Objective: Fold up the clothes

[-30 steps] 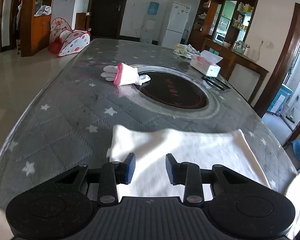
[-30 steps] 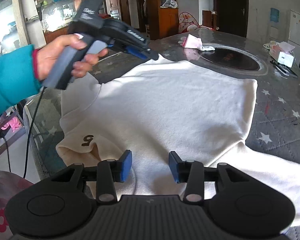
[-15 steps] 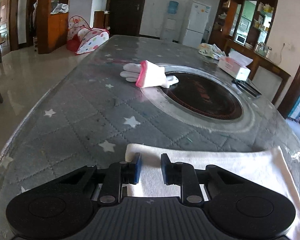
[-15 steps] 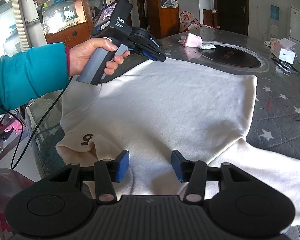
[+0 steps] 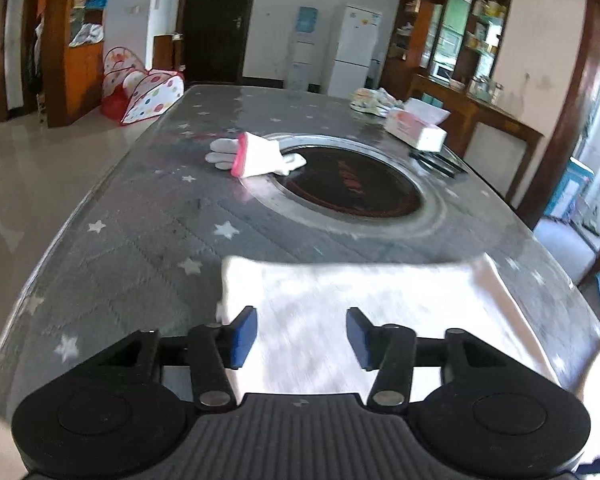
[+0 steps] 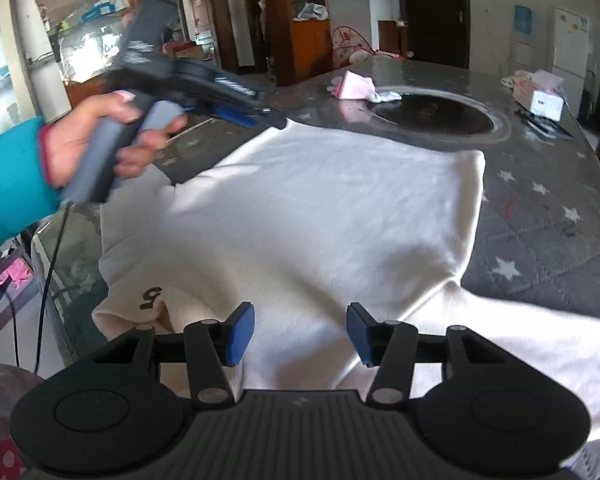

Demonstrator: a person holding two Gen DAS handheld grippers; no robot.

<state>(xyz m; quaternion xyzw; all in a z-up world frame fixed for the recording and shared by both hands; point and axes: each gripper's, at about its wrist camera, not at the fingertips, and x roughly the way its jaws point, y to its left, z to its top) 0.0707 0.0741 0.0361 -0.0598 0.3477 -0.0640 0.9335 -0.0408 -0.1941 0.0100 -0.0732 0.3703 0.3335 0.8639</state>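
Left wrist view: your left gripper [image 5: 301, 335] hangs over the far left corner of the white sweatshirt [image 5: 352, 304], jaws spread wide with nothing between the blue pads [image 5: 242, 334]. The cloth here is blurred, so you cannot tell whether the pads touch it or ride just above. Beyond the garment's far edge the grey star-patterned surface [image 5: 148, 232] carries a round dark inset hotplate [image 5: 348, 184], a white-and-pink glove [image 5: 252, 154] at its rim, and a tissue box [image 5: 416, 128] further right.

Right wrist view: your right gripper [image 6: 301, 334] sits over the near part of the same sweatshirt [image 6: 332, 216], jaws equally wide and empty. The garment lies flat, body spread across the surface [image 6: 540, 216], with a sleeve trailing toward the right of frame and a fold bearing a dark printed mark [image 6: 150, 297] at near left. The left gripper [image 6: 256, 120] appears at upper left, held in your left hand [image 6: 100, 140], its tip at the far left corner of the cloth.

Key relation: the body's long axis runs away from the right jaws toward the hotplate [image 6: 432, 114]. The left jaws stand at the far end of the left edge, the right jaws near the bottom. Judged from this, a lengthwise fold needs each gripper to close on its own end of one side edge; neither has a grip yet.
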